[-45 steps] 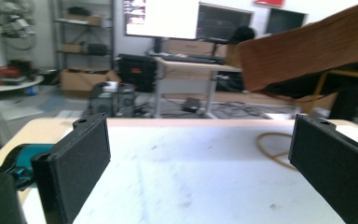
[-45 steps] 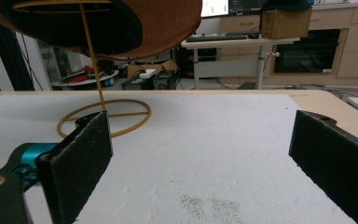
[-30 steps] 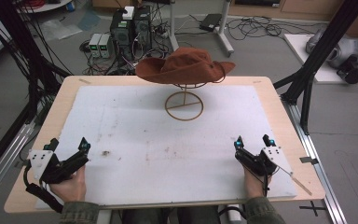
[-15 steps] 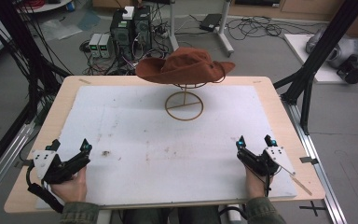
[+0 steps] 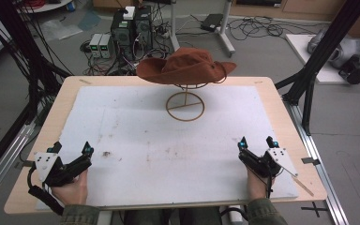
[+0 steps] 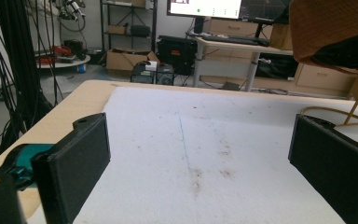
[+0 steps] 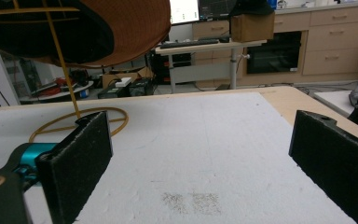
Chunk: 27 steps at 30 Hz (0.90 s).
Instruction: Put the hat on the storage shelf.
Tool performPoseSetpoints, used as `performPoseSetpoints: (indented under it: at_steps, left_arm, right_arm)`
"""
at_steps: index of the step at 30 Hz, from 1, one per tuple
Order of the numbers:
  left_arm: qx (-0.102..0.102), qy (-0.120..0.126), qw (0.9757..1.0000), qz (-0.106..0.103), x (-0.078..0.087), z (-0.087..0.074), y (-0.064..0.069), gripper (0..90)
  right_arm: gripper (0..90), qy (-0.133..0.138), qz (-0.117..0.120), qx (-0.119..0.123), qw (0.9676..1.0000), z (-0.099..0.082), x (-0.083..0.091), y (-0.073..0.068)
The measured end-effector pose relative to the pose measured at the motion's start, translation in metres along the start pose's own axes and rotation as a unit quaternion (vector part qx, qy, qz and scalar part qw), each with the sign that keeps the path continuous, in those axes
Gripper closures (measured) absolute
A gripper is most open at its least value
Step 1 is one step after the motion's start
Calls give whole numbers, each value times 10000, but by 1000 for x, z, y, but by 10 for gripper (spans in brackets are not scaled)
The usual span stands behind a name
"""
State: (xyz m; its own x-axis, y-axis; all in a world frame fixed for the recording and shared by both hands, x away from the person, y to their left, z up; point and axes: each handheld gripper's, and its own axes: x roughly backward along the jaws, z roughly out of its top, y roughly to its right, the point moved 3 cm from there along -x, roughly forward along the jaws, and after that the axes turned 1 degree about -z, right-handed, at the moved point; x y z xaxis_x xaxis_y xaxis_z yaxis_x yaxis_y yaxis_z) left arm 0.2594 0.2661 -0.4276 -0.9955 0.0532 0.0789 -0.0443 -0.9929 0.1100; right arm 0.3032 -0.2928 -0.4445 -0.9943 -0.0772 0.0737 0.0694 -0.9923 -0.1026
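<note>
A brown brimmed hat [image 5: 186, 66] rests on a gold wire stand [image 5: 185, 107] at the far middle of the table. Its brim hangs at the top right of the left gripper view [image 6: 333, 32] and at the top left of the right gripper view [image 7: 74, 28]. Near the front left corner, a hand holds my left gripper [image 5: 70, 151] open, low over the white mat [image 5: 159, 140]. At the front right, my right gripper [image 5: 257, 142] is open too. Nothing lies between either pair of jaws, and both stand well short of the hat.
The mat carries small dark stains [image 5: 107, 153] near the left gripper. Bare wooden table edge [image 5: 288, 122] borders the mat. Beyond the table are black frame posts [image 5: 318, 56], computers [image 5: 131, 28] and cables on the floor.
Both grippers drifted slightly toward the table's front edge; both stay open. The hat and its stand have not moved.
</note>
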Motion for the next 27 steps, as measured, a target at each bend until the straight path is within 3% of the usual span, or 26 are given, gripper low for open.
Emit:
performPoseSetpoints:
  at_steps: [27]
  left_arm:
    - [94, -64, 9999, -61, -4, -2, -2, 58]
  right_arm:
    - [52, -69, 38, -47, 10000, 0, 0, 1]
